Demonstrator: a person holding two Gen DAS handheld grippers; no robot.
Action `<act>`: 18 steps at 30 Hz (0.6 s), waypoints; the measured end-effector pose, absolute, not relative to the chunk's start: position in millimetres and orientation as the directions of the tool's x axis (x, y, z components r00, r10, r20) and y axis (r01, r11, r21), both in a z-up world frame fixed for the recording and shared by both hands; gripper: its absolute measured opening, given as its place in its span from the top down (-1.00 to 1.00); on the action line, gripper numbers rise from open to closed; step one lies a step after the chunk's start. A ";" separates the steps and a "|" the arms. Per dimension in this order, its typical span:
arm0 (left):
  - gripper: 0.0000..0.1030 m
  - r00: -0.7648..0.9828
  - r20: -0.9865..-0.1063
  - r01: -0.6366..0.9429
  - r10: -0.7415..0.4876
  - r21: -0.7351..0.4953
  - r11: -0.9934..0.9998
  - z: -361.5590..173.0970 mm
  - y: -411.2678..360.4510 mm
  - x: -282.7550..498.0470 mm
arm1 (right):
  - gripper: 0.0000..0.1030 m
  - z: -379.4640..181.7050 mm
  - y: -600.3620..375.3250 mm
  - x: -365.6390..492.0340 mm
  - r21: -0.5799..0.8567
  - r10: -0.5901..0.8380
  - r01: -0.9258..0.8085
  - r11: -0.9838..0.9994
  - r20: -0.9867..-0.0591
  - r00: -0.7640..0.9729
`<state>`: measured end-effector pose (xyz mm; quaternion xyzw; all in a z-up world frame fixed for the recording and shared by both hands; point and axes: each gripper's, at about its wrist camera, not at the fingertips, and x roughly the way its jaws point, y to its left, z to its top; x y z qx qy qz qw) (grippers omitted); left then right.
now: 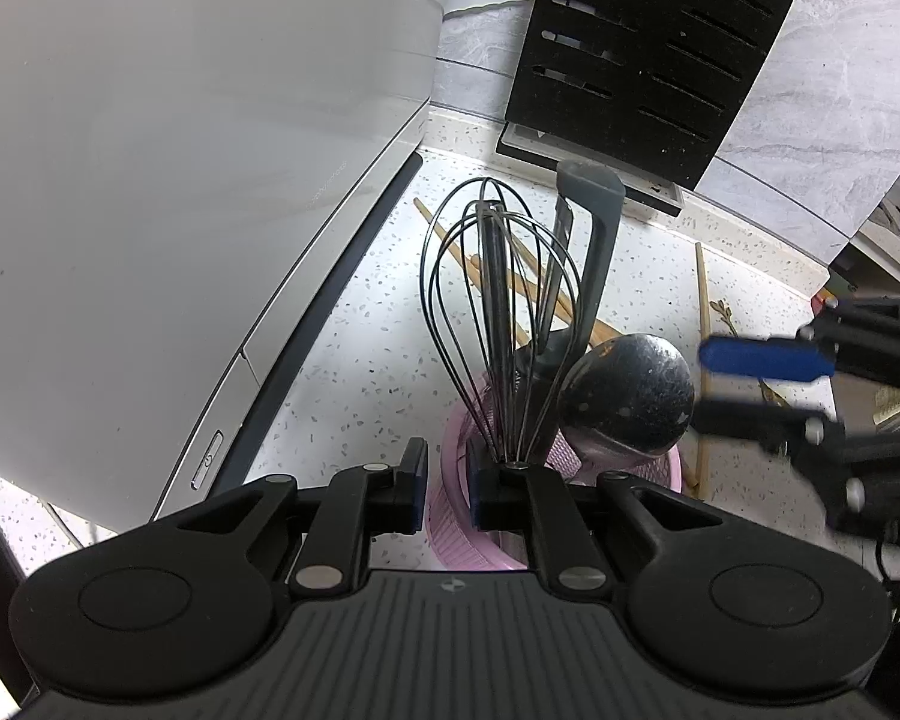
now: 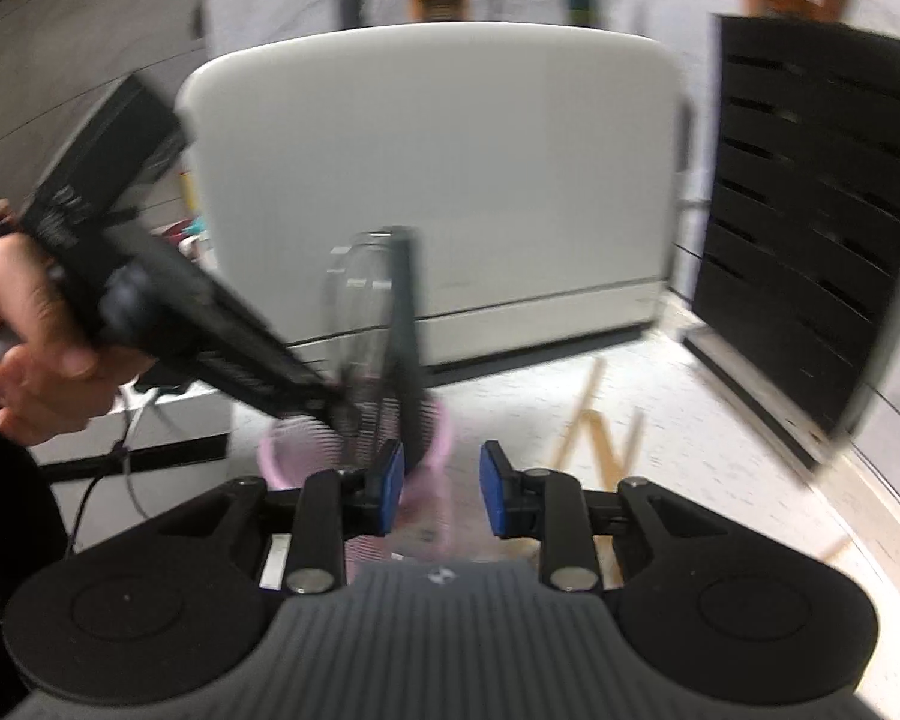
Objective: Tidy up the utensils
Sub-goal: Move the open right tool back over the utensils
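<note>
A pink slotted basket stands on the speckled counter. It holds a wire whisk, a black ladle and a grey spatula, all upright. My left gripper is shut on the basket's near rim, which sits between its blue pads. In the right wrist view the same gripper reaches down to the basket, held by a person's hand. My right gripper stands open just before the basket with nothing between its pads. It shows blurred beside the ladle in the left wrist view.
Wooden chopsticks lie loose on the counter behind and right of the basket. A large white appliance fills the left side. A black slotted knife block stands at the back.
</note>
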<state>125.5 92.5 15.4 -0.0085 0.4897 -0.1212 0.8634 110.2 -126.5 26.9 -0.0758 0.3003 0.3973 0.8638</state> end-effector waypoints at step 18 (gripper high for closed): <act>0.72 0.486 -0.847 0.205 -0.216 -0.130 0.970 13.5 91.7 126.9 | 0.48 -34.4 -122.7 135.5 0.168 0.494 -0.619 0.767 -0.770 0.403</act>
